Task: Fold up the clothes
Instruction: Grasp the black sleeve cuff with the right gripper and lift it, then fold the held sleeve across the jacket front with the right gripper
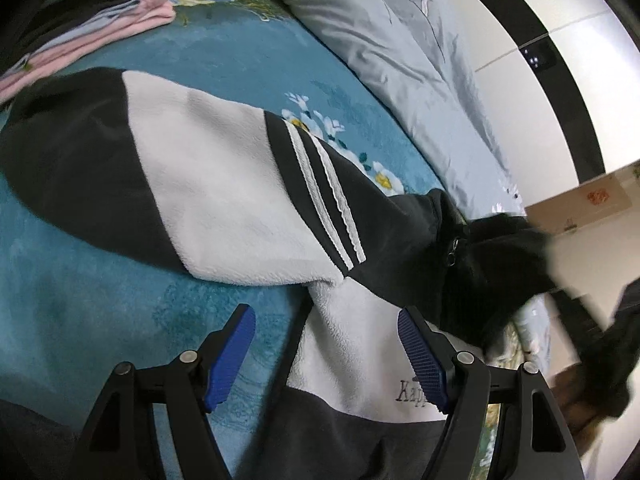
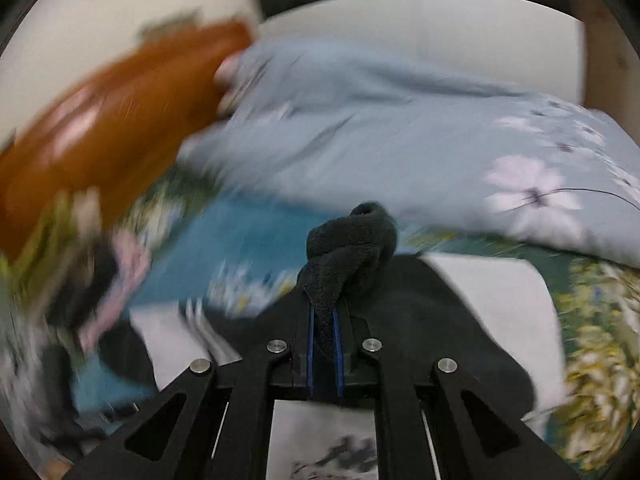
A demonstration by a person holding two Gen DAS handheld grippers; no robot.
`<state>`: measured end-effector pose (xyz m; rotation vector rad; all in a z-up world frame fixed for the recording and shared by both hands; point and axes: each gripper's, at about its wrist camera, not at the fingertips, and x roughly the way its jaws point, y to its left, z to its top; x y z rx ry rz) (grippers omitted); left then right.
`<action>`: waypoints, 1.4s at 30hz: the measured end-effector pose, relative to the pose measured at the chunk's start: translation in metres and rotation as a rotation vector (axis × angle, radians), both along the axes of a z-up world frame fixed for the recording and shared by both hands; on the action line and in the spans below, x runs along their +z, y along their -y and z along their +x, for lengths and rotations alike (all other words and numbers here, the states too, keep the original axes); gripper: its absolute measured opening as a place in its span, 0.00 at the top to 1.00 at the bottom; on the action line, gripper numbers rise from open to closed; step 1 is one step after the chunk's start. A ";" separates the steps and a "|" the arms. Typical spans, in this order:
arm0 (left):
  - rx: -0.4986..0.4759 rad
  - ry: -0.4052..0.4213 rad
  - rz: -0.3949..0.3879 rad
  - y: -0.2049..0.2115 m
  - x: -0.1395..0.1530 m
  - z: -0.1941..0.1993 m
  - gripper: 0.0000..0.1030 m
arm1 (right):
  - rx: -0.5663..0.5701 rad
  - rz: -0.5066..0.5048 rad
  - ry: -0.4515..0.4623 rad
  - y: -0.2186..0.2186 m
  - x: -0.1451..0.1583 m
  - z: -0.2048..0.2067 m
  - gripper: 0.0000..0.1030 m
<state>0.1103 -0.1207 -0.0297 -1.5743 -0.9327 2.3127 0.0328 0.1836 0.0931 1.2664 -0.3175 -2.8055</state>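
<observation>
Fleece of a black-and-white jacket (image 1: 224,184) is spread on the teal blanket (image 1: 248,64), one sleeve laid across it. Folded pink clothes (image 1: 100,28) are seen beyond the jacket, and a grey duvet (image 1: 400,60) beside it. The left gripper (image 1: 326,356) is held angled down over the jacket, jaws wide and empty. The right gripper (image 2: 325,344) is clamped on a bunch of the jacket's black fleece.

Motion blur smears the brown headboard (image 2: 120,108) and folded pile (image 2: 108,280).
</observation>
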 end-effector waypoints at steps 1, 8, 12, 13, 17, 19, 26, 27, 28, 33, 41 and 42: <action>0.006 0.002 0.013 0.003 0.000 0.001 0.25 | 0.019 0.012 0.036 0.021 -0.015 -0.002 0.92; 0.031 0.009 0.112 0.014 -0.005 0.002 0.25 | 0.017 -0.048 0.183 0.068 -0.066 -0.006 0.92; 0.019 0.014 0.133 0.013 -0.006 0.001 0.25 | 0.080 0.026 0.191 0.082 -0.069 -0.007 0.89; 0.016 0.015 0.134 0.014 -0.006 0.002 0.25 | 0.087 0.040 0.203 0.083 -0.072 -0.007 0.89; 0.004 0.022 0.133 0.013 -0.007 0.003 0.25 | 0.152 -0.045 0.228 0.077 -0.071 0.000 0.76; -0.013 0.024 0.130 0.010 -0.007 0.002 0.25 | 0.219 -0.118 0.226 0.076 -0.063 0.006 0.66; -0.090 0.029 0.069 -0.008 -0.005 -0.002 0.25 | 0.108 -0.126 0.171 -0.003 -0.043 0.026 0.58; -0.108 0.029 0.060 -0.016 -0.004 -0.005 0.25 | 0.045 -0.134 0.178 -0.023 -0.046 0.027 0.58; -0.129 0.027 0.052 -0.025 -0.004 -0.010 0.25 | -0.038 -0.146 0.193 -0.047 -0.052 0.031 0.58; -0.208 0.027 -0.009 -0.070 -0.003 -0.038 0.25 | -0.395 -0.209 0.302 -0.146 -0.085 0.061 0.58; -0.238 0.076 -0.145 -0.105 -0.013 -0.068 0.60 | -0.401 -0.197 0.277 -0.170 -0.076 0.076 0.58; -0.230 0.087 -0.157 -0.104 -0.015 -0.069 0.67 | -0.416 -0.217 0.273 -0.176 -0.075 0.078 0.58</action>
